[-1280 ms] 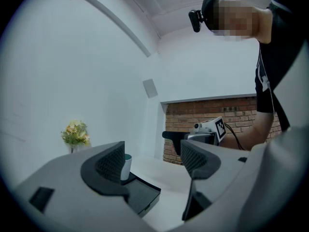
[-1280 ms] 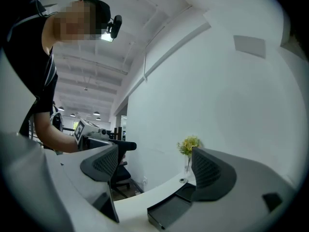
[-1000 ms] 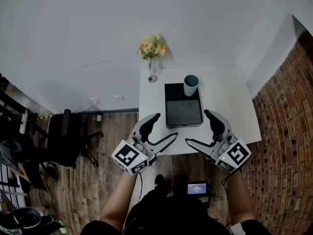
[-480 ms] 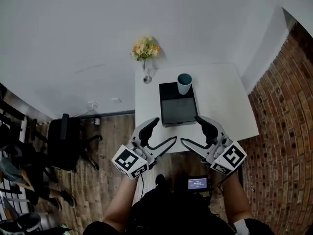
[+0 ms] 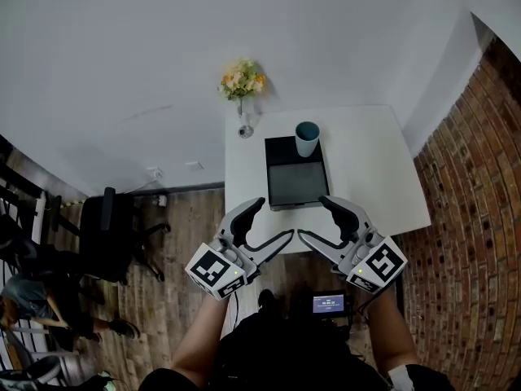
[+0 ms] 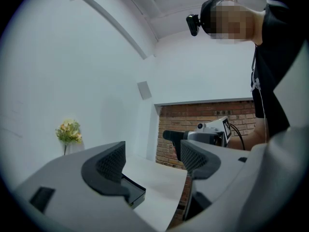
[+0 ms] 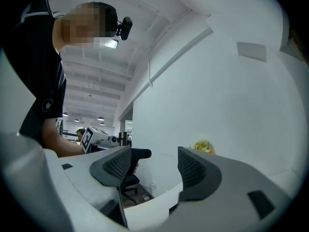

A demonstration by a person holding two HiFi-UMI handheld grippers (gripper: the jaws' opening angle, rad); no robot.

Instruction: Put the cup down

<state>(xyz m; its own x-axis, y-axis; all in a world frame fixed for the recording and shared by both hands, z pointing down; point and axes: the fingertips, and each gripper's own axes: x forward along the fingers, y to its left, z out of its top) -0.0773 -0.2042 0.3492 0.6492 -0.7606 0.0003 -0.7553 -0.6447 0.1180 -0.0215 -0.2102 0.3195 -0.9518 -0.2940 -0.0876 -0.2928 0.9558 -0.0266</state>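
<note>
a teal cup (image 5: 307, 138) stands upright at the far right corner of the black tray (image 5: 295, 187). from this steep angle it seems to rest on the tray rather than just behind it. the tray lies on a white table (image 5: 370, 165), its dark inside bare apart from that corner.

the left gripper (image 5: 273, 218) hangs in the air on the near left side of the tray, over the table's near edge. its jaws are spread, with only open space between the ribbed pads.

the right gripper (image 5: 313, 218) hangs on the near right side of the tray, level with the left one. its jaws are closing, a gap shows between the pads, and nothing is between them. both grippers are well apart from the cup.

beyond the tray's far left corner a small glass vase (image 5: 245, 127) holds yellow and orange flowers (image 5: 240, 80) against the white wall. left of the tray, off the table, a black office chair (image 5: 110, 230) stands on the wooden floor.
</note>
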